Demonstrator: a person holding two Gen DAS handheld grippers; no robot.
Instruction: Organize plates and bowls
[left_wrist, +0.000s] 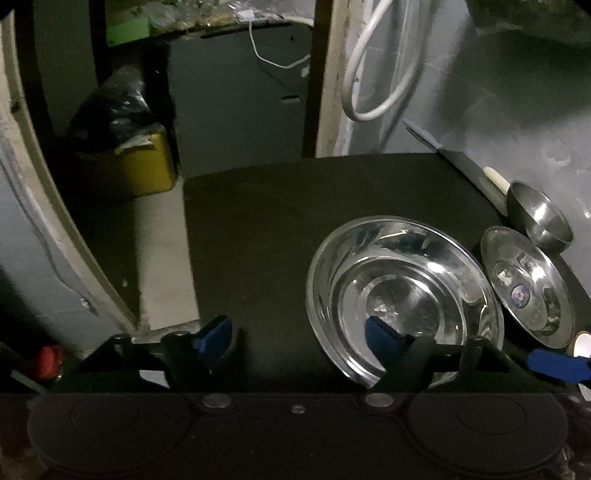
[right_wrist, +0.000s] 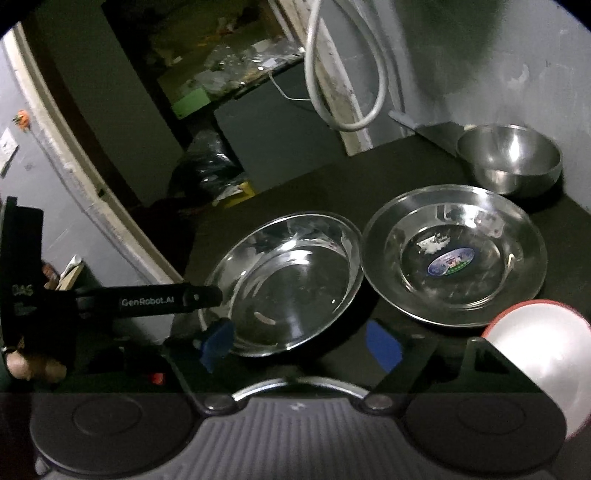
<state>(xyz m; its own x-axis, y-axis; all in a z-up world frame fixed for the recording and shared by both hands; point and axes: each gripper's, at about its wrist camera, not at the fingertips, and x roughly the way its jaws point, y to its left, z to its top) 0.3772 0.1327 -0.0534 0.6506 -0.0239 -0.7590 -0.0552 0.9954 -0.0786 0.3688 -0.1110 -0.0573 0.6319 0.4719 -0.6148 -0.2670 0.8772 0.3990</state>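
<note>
On the black table (right_wrist: 332, 173), dim light blurs much. At 4 o'clock in the right wrist view a white lamp (right_wrist: 546, 365) is cut by the frame edge. The left gripper (left_wrist: 299, 332) stands wide open and empty, the deep plate (left_wrist: 406, 291) at 1 o'clock, its near rim behind the right-hand finger. The right gripper (right_wrist: 301, 341) is likewise agape, holding nothing; that same plate lies at 12 o'clock, the stickered plate (right_wrist: 454, 254) at 2, the bowl (right_wrist: 509, 158) farther beyond at 1.
</note>
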